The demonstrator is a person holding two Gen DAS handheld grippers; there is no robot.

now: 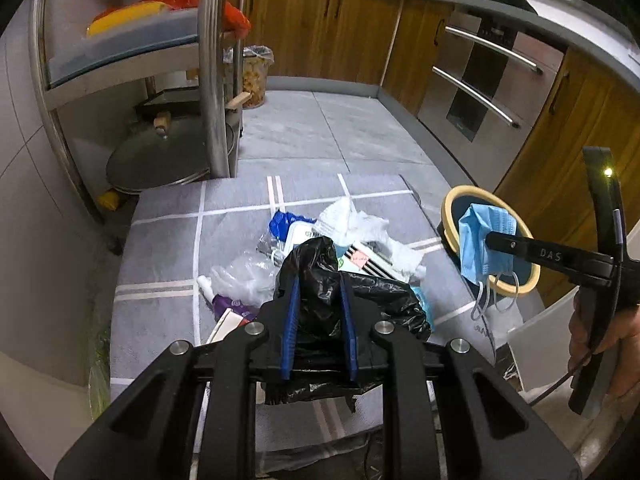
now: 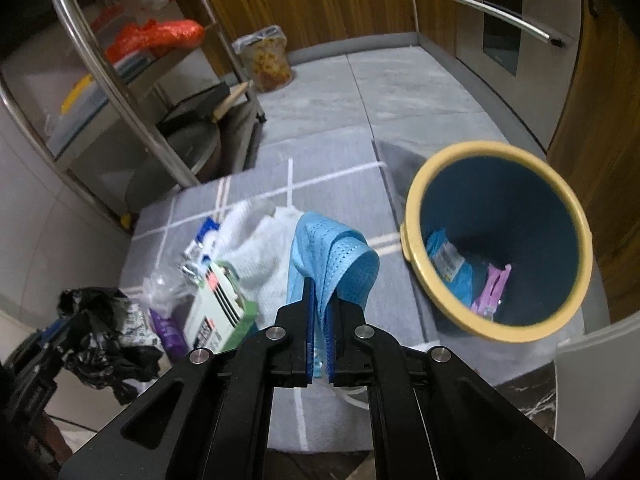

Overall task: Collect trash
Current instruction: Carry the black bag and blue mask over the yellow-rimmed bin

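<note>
My left gripper (image 1: 319,280) is shut on a crumpled black plastic bag (image 1: 316,268) above the grey mat (image 1: 168,240); the bag also shows in the right wrist view (image 2: 100,320). My right gripper (image 2: 320,294) is shut on a blue face mask (image 2: 332,252), held up left of the blue bin with a yellow rim (image 2: 496,236). In the left wrist view the mask (image 1: 482,240) hangs in front of the bin (image 1: 450,204). The bin holds blue and pink wrappers (image 2: 492,284). A pile of trash lies on the mat: white tissue (image 1: 356,220), a striped box (image 2: 216,312), clear plastic (image 1: 244,280), a purple tube (image 1: 228,304).
A metal shelf rack (image 1: 214,80) with pot lids stands at the back left. A lined bin with yellow contents (image 1: 256,76) sits by the wooden cabinets (image 1: 328,28). An oven (image 1: 480,84) is at the right. A white panel (image 2: 596,380) stands at the mat's right edge.
</note>
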